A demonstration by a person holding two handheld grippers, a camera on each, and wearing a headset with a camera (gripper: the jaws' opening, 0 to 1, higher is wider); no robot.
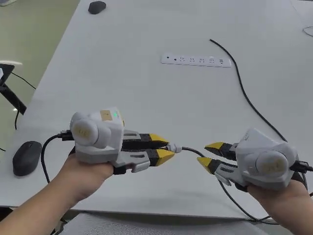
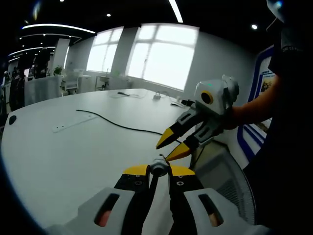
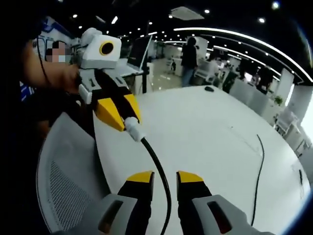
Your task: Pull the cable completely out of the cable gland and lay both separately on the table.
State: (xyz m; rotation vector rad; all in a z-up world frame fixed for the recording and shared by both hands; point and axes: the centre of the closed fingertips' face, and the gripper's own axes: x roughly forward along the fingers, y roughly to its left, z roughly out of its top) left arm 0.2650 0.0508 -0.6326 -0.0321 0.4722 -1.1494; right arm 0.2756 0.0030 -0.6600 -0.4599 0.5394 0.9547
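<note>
My left gripper (image 1: pixel 165 147) is held above the table's near edge, shut on the small pale cable gland (image 1: pixel 175 147), which pokes out past its yellow tips. The black cable (image 1: pixel 193 151) leaves the gland to the right, runs between the jaws of my right gripper (image 1: pixel 209 154) and drops over the table edge. The right gripper stands open, jaws apart on either side of the cable. In the left gripper view the gland (image 2: pixel 159 165) sits clamped between the left gripper's (image 2: pixel 159 170) tips. In the right gripper view the cable (image 3: pixel 154 156) runs from the gland (image 3: pixel 133 128) down between the right gripper's (image 3: pixel 165 176) tips.
A white power strip (image 1: pixel 195 60) lies at the back of the white table (image 1: pixel 122 78), its black lead (image 1: pixel 244 93) trailing right. A dark mouse (image 1: pixel 27 156) sits at the near left edge, another (image 1: pixel 97 7) far back. A mesh chair (image 3: pixel 63 186) stands below the edge.
</note>
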